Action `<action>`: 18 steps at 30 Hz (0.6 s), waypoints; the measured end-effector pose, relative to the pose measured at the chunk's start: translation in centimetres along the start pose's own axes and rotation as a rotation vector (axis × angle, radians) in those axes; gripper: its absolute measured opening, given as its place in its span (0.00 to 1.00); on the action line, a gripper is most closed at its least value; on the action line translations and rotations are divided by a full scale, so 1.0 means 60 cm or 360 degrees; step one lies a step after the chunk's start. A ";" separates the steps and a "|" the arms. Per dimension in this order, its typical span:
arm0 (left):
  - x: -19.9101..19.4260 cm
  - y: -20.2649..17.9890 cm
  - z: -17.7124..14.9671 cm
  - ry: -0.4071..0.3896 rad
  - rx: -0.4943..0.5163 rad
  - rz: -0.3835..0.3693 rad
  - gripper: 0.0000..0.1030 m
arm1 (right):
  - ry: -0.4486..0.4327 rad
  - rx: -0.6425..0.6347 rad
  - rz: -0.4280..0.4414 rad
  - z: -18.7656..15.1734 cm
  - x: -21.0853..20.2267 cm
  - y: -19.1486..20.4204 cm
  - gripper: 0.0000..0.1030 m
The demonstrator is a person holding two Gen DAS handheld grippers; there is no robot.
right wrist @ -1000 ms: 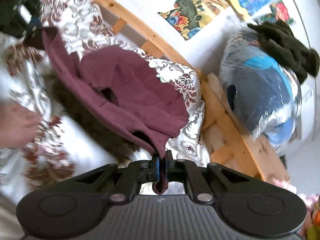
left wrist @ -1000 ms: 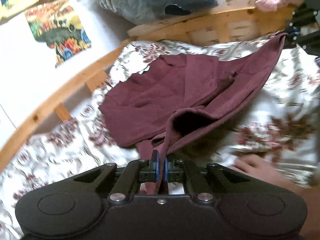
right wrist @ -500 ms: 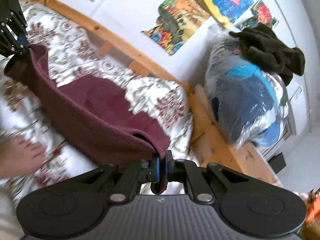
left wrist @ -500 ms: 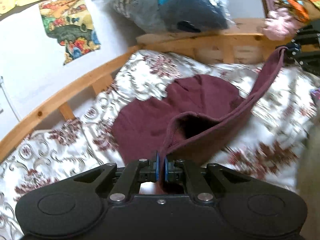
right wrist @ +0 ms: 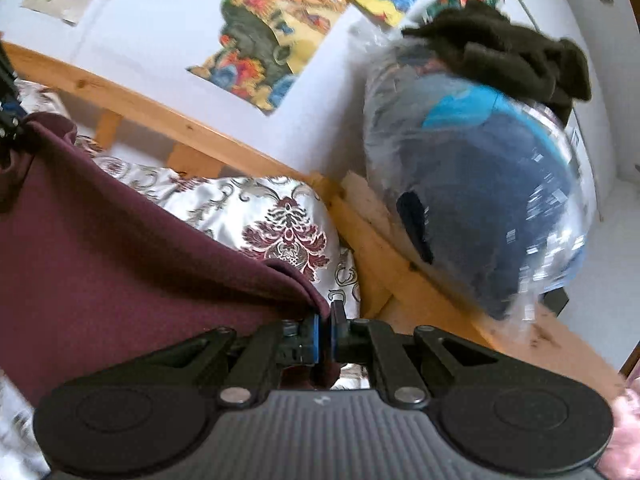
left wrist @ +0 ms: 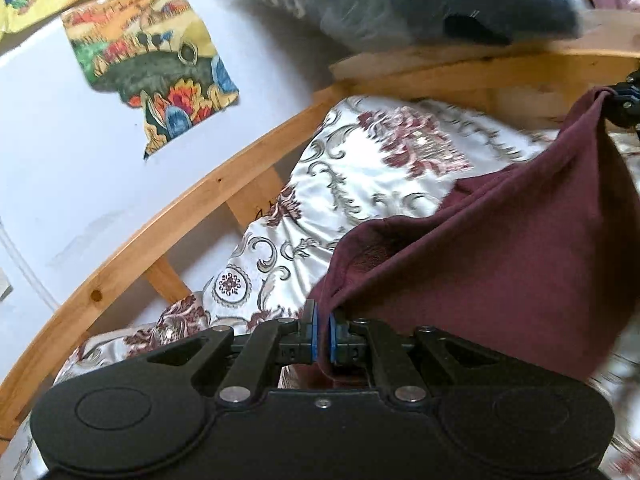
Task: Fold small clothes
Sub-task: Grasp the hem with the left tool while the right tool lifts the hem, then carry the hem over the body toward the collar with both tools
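Maroon fabric is hanging between the two grippers above the bed, which is covered with a floral sheet. On the left, the left gripper is pinching one corner of the maroon garment, its pads pressed together on the cloth. From there the garment's long axis is running across to the right, where the right gripper is pinching the other corner in the same way. Both are equally near to the cloth. The top edge is hanging slightly slack between them. I judge the coming move is depending on this: the garment is lying between the grippers, so both must be travelling together toward the wooden bed rail side or lowering it flat.
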State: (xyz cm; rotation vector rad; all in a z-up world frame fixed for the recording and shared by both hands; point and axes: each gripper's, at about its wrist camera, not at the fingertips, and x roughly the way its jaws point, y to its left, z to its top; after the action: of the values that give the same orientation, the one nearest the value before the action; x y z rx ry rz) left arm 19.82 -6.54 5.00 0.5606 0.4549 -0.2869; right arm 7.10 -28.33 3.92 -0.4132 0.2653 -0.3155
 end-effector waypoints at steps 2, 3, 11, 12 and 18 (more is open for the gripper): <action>0.050 -0.003 0.001 0.0031 0.0021 0.0031 0.05 | 0.0035 0.0029 0.0015 -0.001 0.045 0.012 0.06; 0.072 -0.004 0.000 0.0061 0.0027 0.0032 0.05 | 0.0053 0.0034 0.0024 -0.002 0.066 0.017 0.06; 0.188 -0.012 -0.026 0.0250 0.0005 0.0012 0.06 | 0.0130 0.0021 0.0080 -0.033 0.162 0.052 0.07; 0.194 -0.013 -0.030 0.0270 -0.0003 0.0010 0.06 | 0.0144 0.0033 0.0085 -0.038 0.169 0.056 0.07; 0.230 -0.017 -0.039 0.0387 -0.0083 -0.0007 0.09 | 0.0182 0.0048 0.0086 -0.052 0.188 0.071 0.11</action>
State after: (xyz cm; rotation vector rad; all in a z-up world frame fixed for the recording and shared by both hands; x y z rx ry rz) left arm 30.54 -7.96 -3.94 0.5462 0.6969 -0.2108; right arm 17.52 -29.67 -2.81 -0.3583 0.3823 -0.2902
